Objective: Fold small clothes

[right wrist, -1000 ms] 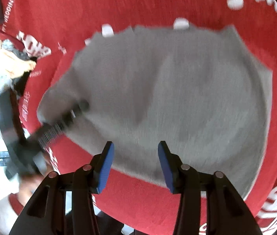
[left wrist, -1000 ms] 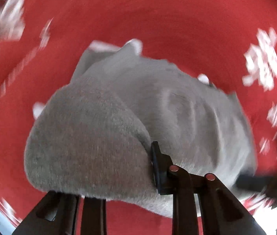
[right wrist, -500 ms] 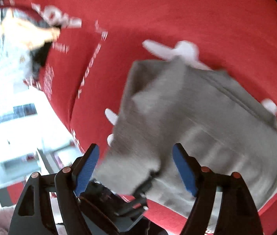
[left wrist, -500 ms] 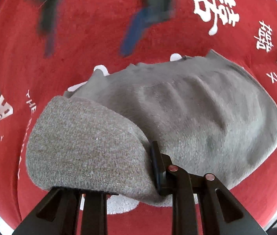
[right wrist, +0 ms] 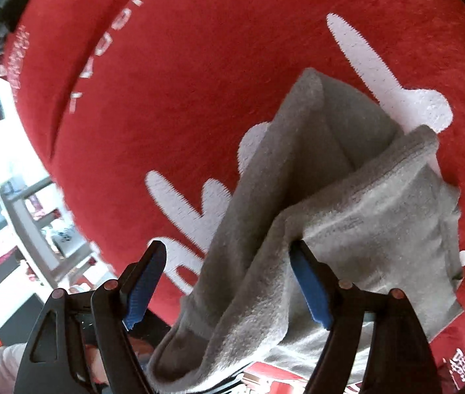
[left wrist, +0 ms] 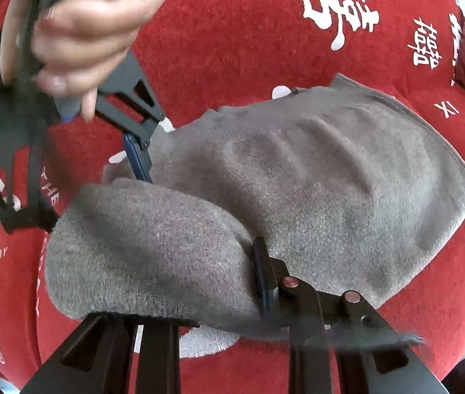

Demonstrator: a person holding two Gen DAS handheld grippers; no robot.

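1. Two grippers work one small grey knitted garment point(left wrist: 314, 197), which lies mostly flat on the red cloth with white lettering point(left wrist: 232, 49) covering the work surface.
2. Our left gripper point(left wrist: 206, 282) stands nearly closed, pinching a lifted corner of the garment, which bulges over its near finger.
3. Our right gripper point(right wrist: 229, 282), held in a person's hand point(left wrist: 78, 29), has just been opening; its blue-padded jaws stand wide, with a raised fold of the grey fabric between them, no pad pressing it.
4. We judge the fold is mid-way: one corner is up and the second grasp is being lined up.
5. Next we need the right jaws to close on that raised edge, then both corners carried together across the garment, keeping the fabric taut so it lands flat.
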